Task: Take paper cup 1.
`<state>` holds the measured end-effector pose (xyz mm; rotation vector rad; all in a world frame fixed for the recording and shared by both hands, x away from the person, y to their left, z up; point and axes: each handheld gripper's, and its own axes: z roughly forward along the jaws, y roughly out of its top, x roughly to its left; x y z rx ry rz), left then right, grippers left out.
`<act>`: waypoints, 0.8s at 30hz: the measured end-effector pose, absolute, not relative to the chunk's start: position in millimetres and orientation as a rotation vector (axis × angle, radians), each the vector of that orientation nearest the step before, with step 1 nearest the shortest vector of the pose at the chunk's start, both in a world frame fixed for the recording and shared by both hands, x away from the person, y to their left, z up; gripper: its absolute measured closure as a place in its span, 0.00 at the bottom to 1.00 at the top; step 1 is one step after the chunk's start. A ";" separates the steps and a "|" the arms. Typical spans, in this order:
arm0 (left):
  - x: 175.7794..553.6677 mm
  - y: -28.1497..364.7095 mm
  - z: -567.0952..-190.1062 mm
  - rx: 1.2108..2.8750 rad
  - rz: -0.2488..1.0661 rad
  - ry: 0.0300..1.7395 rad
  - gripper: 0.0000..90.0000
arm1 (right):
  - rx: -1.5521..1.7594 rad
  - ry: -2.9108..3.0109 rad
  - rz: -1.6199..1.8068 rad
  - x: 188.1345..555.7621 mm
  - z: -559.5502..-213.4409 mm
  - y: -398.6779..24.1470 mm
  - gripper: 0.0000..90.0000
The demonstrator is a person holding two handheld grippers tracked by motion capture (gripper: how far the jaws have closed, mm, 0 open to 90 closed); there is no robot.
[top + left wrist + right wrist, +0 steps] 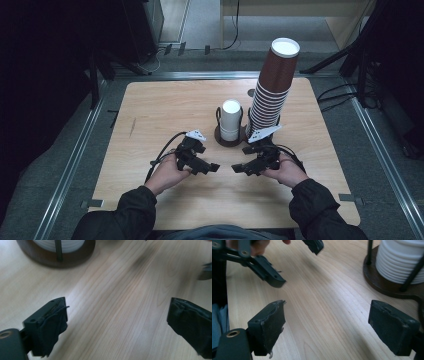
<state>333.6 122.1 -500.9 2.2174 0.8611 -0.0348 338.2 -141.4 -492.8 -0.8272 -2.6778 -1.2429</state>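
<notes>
Table: light wood top; both grippers hover low over its near half, facing each other.
Brown cup stack: tall, leaning slightly, at about 1 o'clock from the table's middle; it stands just behind the right gripper, well apart from its jaws.
White cup stack: short and upright in a dark round holder with thin black posts, at about 12 o'clock from the gap between the two grippers. In the right gripper view it sits at 1 o'clock, beyond the jaws, not between them. In the left gripper view its base shows at 11 o'clock, blurred, so the gap to the jaws is hard to judge.
Right gripper: jaws spread wide, nothing between them but bare wood; touching nothing.
Left gripper: jaws also wide apart, empty, over bare wood; its tips point toward the right gripper, near but apart.
</notes>
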 end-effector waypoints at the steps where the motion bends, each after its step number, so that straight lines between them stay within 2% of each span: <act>1: 334.2 121.4 -499.4 2.210 -0.032 0.863 0.04 | -0.834 -2.676 -1.237 338.5 -493.0 -142.7 0.15; 5: 338.8 119.6 -493.8 2.235 0.037 0.867 0.04 | -0.817 -2.700 -1.229 337.3 -494.9 -147.3 0.15; 9: 342.8 127.6 -489.2 2.212 0.025 0.799 0.04 | -0.841 -2.682 -1.281 335.7 -491.3 -150.5 0.17; 12: 345.8 130.6 -483.8 2.221 0.077 0.822 0.15 | -0.844 -2.664 -1.286 334.1 -491.8 -152.1 0.17; 17: 350.3 132.8 -476.5 2.238 0.065 0.772 0.18 | -0.823 -2.654 -1.223 329.7 -498.4 -154.9 0.17; 20: 351.4 135.8 -473.8 2.272 0.059 0.731 0.30 | -0.804 -2.671 -1.200 327.1 -500.5 -156.3 0.17; 24: 353.5 139.3 -473.5 2.269 0.021 0.739 0.31 | -0.832 -2.683 -1.195 328.3 -499.4 -156.4 0.17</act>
